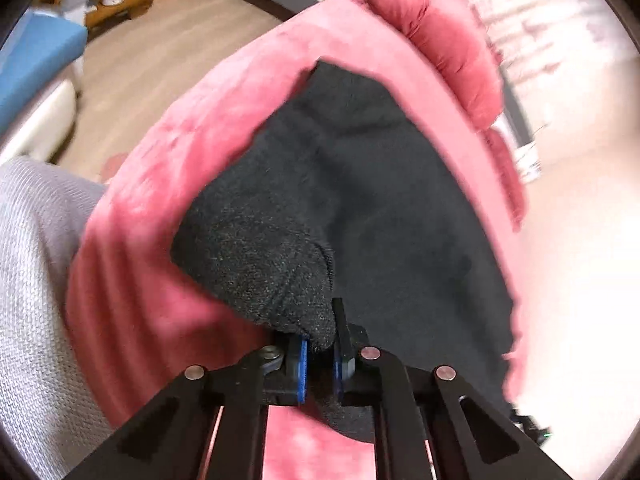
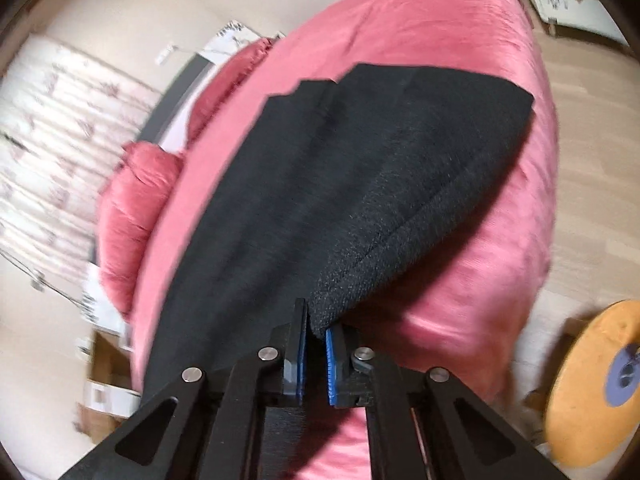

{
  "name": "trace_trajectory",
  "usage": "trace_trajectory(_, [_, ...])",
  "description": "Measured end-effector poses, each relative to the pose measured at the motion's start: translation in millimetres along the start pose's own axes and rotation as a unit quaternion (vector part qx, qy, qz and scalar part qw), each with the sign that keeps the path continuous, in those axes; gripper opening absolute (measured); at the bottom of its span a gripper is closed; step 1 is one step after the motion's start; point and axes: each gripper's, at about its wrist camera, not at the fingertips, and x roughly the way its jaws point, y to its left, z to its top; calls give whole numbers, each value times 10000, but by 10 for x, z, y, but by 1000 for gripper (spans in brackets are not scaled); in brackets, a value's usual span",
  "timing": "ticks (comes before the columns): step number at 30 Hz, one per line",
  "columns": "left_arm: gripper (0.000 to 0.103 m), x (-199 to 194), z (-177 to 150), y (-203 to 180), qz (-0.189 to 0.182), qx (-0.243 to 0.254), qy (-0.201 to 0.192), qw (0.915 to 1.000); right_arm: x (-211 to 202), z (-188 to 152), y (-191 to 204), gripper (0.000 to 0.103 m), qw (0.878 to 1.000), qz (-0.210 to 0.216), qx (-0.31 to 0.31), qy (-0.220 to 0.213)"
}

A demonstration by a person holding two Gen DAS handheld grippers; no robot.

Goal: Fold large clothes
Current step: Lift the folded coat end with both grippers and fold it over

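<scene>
A large black knit garment (image 1: 360, 184) lies spread on a pink bedcover (image 1: 168, 184). In the left wrist view my left gripper (image 1: 322, 342) is shut on a bunched corner of this black cloth, which bulges up just ahead of the blue pads. The right wrist view shows the same garment (image 2: 360, 168) stretching away over the pink cover (image 2: 460, 300), with a hemmed edge curling back toward me. My right gripper (image 2: 316, 332) is shut on that hemmed corner, pinched between the blue pads and lifted off the cover.
Pink pillows (image 1: 444, 44) lie at the bed's head beside a patterned white curtain (image 2: 60, 128). A grey cloth (image 1: 36, 264) fills the left wrist view's left side. A blue seat (image 1: 36, 56) and wooden floor (image 1: 168, 28) lie beyond. A round yellow stool (image 2: 600, 384) stands at the right.
</scene>
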Motion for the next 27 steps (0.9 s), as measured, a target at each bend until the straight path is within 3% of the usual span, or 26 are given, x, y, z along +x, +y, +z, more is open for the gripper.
trace_trajectory(4, [8,-214,227,-285,-561,55,-312,9979,3,170,269,7,9992,363,91,-98])
trace_trajectory(7, [8,-209,507,-411,-994,-301,-397,9938,95,350,537,7,9978,623,147,-167])
trace_trajectory(13, [8,0,1196,-699,-1324,-799,-634,9859,446,784,1288,6,9953,893,-144,-348])
trace_trajectory(18, [8,445,1803,-804,-1275,-993,-700,9844,1059,1083,1856,6,9966,655,-382,-331])
trace_trajectory(22, [9,881,2141,-864,-895,-912,-641,9897,1651,1200,2040,7,9982,387,-383,-242])
trace_trajectory(27, [9,1313,2436,-756,-708,-1243,-603,9879,2274,1238,2086,7,9990,78,-433,-97])
